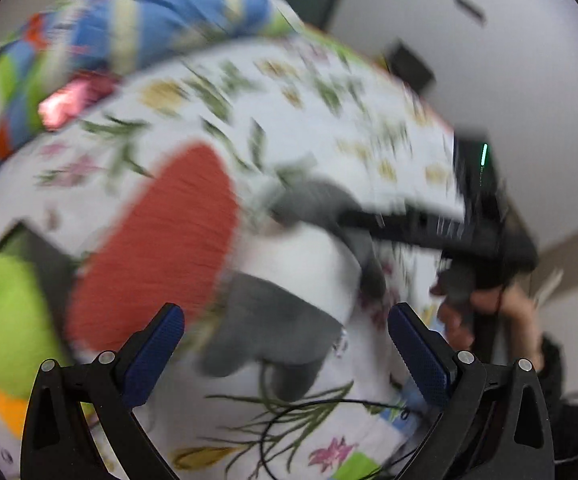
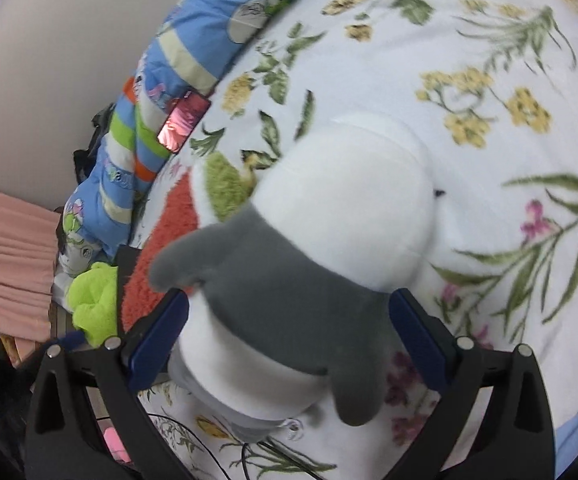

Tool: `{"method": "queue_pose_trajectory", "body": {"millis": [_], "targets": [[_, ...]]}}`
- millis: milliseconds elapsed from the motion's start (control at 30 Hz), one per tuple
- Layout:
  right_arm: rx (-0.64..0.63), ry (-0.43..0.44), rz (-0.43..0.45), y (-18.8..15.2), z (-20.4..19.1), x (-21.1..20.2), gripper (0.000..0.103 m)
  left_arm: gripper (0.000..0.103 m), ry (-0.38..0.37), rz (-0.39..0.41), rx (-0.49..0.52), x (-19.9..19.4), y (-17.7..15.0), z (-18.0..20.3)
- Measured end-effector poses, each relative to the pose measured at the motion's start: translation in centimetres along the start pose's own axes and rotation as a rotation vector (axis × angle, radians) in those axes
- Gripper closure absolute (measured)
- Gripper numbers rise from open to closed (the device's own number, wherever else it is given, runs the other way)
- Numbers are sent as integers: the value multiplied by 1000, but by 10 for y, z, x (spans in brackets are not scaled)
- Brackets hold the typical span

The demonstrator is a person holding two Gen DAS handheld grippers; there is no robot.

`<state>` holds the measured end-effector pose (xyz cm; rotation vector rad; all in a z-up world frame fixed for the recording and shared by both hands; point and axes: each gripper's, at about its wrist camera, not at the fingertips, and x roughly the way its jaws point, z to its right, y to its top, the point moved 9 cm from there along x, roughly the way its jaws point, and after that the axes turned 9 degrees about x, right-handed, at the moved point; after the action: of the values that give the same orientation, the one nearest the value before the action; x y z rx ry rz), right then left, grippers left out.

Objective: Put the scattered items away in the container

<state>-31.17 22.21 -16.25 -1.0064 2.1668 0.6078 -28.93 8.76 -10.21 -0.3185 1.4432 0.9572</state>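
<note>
A grey and white plush toy [image 2: 309,264] lies on a white floral bedspread [image 2: 469,92]. My right gripper [image 2: 289,328] is open, its blue pads on either side of the toy's grey part, without clamping it. In the blurred left wrist view the same plush toy [image 1: 285,320] lies ahead of my open, empty left gripper [image 1: 285,344]. The right gripper's black body [image 1: 429,228] reaches in from the right over the toy. A red-orange plush [image 1: 157,240] lies left of it, also seen in the right wrist view [image 2: 161,248]. A lime green plush [image 1: 5,312] sits at the far left.
A blue striped rolled blanket [image 2: 193,52] runs along the wall side of the bed. A shiny pink packet [image 2: 183,122] lies against it. A dark box edge [image 2: 123,280] stands beside the green plush [image 2: 93,300]. A thin black cable [image 1: 309,412] crosses the bedspread near my left gripper.
</note>
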Motion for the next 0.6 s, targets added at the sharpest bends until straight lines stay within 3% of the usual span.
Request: {"method": "queue_pose_trajectory", "body": {"millis": [133, 267, 433, 600], "targets": [[13, -2, -10, 2, 8, 7, 2, 1, 70, -90, 56, 55, -6, 8], [72, 82, -12, 10, 11, 16, 0, 1, 146, -89, 62, 77, -3, 2], [213, 171, 62, 33, 23, 18, 0, 1, 149, -69, 55, 84, 2, -4], [243, 126, -7, 44, 25, 51, 0, 0, 122, -76, 38, 99, -3, -9]]}}
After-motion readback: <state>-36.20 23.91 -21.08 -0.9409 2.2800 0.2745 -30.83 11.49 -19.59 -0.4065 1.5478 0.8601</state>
